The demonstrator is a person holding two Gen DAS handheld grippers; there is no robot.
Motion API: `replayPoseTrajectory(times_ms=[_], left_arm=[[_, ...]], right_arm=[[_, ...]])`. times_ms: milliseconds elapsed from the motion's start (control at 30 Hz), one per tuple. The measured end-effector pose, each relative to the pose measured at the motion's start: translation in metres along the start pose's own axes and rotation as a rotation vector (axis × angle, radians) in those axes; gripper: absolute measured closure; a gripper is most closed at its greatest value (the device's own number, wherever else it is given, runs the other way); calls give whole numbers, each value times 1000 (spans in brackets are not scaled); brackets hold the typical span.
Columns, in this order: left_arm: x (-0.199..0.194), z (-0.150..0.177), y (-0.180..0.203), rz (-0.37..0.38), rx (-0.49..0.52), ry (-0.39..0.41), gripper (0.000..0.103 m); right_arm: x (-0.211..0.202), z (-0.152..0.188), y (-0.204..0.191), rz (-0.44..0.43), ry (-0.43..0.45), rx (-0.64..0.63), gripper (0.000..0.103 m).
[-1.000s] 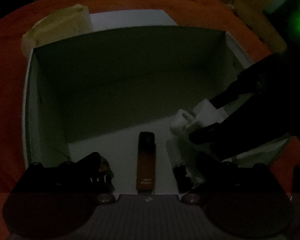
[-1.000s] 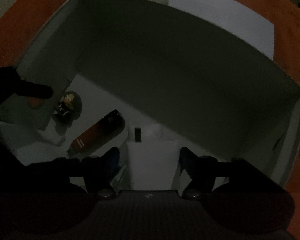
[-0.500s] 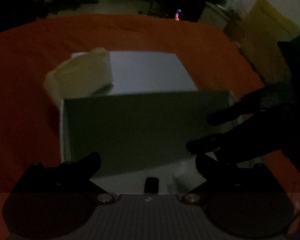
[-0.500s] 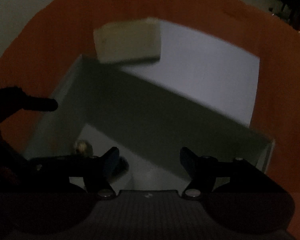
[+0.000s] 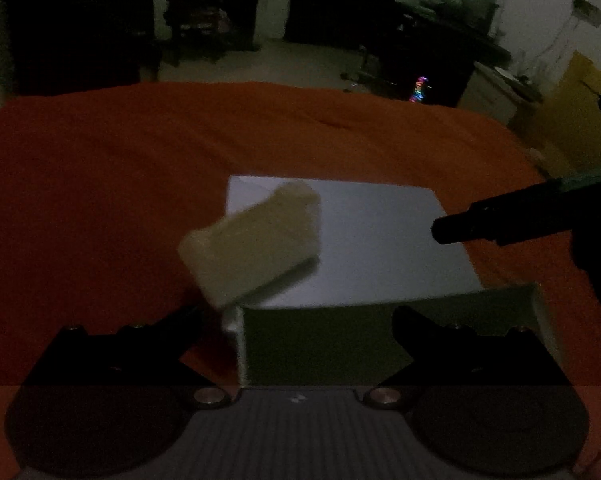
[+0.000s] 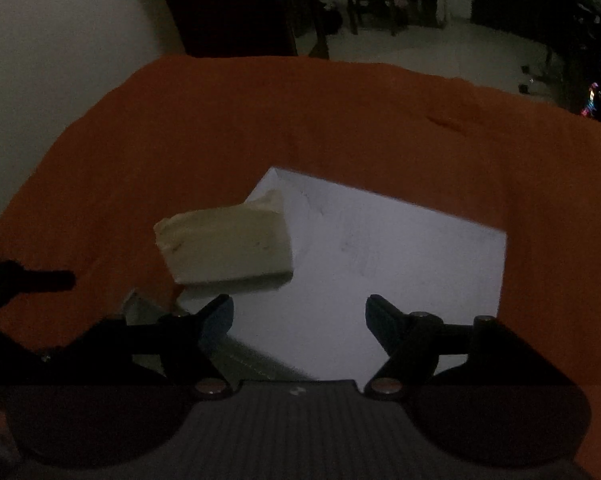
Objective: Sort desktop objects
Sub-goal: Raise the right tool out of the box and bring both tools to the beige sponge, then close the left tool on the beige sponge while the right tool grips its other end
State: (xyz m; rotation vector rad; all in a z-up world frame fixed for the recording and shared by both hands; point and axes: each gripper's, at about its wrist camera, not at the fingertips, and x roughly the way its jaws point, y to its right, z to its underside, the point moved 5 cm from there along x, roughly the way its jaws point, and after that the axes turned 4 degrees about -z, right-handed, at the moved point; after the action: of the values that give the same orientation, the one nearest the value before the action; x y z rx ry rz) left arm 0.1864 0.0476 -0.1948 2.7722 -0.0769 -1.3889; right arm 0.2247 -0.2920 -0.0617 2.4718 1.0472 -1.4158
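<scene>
A white open box [image 5: 380, 344] sits low in the left wrist view, and only its far wall shows. Its flat white lid [image 5: 380, 240] lies behind it on the orange cloth. A cream soft pack [image 5: 252, 244] rests tilted on the lid's left corner. My left gripper [image 5: 296, 314] hangs open and empty above the box's far wall. In the right wrist view my right gripper [image 6: 299, 304] is open and empty over the lid [image 6: 380, 272], near the cream pack [image 6: 228, 248]. The box's contents are hidden.
An orange cloth [image 5: 140, 160] covers the whole table. A finger of the right gripper [image 5: 480, 228] reaches in from the right over the lid. A finger of the left gripper [image 6: 40, 280] shows at the left. A dark room with chairs lies beyond.
Both grippers have risen and drawn back out of the box. The figurine, the brown stick and the white block between the right fingers have dropped out of view.
</scene>
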Motion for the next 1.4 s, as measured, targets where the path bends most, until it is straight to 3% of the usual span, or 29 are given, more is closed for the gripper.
replayPoseTrajectory(times_ms=[333,600,867,1200,1400], left_arm=[[40,-11,-40,-91,-74,-45,0],[58,-13,-47,-131,-24,-45,0],[72,-17,-50,-138,6,-65,0],[94,-21,-63,-179,-38,-103,0],[109,-23,-70,-200,-85,-122,0]], right_arm=[[43,-21,8,-39,-32,-100,22],[68,-28,10,-6,-90,-173,17],[83,-26,9,41,-133,-330,16],[113,-31,-19,23,-112,-452,15],[139,-37,-30,27,-91,-484,20]])
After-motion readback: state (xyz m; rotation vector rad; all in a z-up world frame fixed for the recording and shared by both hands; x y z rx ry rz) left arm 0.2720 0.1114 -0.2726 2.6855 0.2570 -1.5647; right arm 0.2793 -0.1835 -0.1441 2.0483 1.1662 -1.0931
